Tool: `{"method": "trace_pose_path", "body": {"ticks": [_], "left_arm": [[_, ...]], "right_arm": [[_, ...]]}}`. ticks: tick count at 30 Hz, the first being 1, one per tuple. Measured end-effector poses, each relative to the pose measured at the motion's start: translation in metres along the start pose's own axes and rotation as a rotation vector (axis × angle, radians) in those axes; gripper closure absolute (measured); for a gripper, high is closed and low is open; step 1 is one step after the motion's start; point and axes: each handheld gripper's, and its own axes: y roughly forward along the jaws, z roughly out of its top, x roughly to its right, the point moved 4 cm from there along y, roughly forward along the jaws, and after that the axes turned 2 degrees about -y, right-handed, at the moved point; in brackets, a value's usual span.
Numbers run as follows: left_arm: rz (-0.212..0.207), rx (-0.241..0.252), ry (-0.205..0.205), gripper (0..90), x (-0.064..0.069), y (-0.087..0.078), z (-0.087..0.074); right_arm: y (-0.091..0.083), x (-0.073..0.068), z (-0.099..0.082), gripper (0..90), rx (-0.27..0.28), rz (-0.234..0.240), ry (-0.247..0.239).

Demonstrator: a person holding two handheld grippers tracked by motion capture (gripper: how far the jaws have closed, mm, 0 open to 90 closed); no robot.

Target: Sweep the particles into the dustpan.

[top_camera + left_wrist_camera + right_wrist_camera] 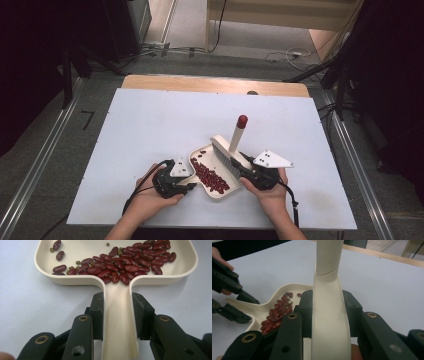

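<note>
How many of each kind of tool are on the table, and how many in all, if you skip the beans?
Dustpans: 1, the dustpan with beans in it
Brushes: 1, the brush with a red-tipped handle
Grippers: 2, the left gripper and the right gripper
Total: 4

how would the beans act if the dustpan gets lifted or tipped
The beans look smooth and rounded, lying loose, so they would probably slide and roll toward the low side. The dustpan has a raised rim but an open front, so some may well spill there.

The right gripper (329, 315) jaws clamp the brush handle (329, 302) beside the dustpan (265, 307).
</note>
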Motion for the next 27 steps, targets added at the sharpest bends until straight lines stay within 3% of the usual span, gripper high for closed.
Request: {"method": "trace_pose_path", "body": {"ticks": [3, 7, 14, 27], "left_arm": [[0.000, 0.002, -0.001, 66.3, 0.000, 0.000, 0.000], [-0.003, 0.016, -0.004, 66.3, 0.000, -0.001, 0.001], [0.002, 0.039, -0.012, 66.4, 0.000, -0.002, 0.002], [0.040, 0.095, -0.050, 66.5, -0.010, -0.013, 0.002]], "right_arm": [[0.002, -0.014, 0.003, 64.5, -0.001, 0.043, -0.028], [0.002, -0.023, 0.007, 64.4, 0.000, 0.037, -0.066], [-0.015, 0.000, 0.016, 64.4, 0.058, -0.001, -0.001], [-0.044, 0.035, 0.029, 64.5, 0.121, -0.068, 0.041]]}}
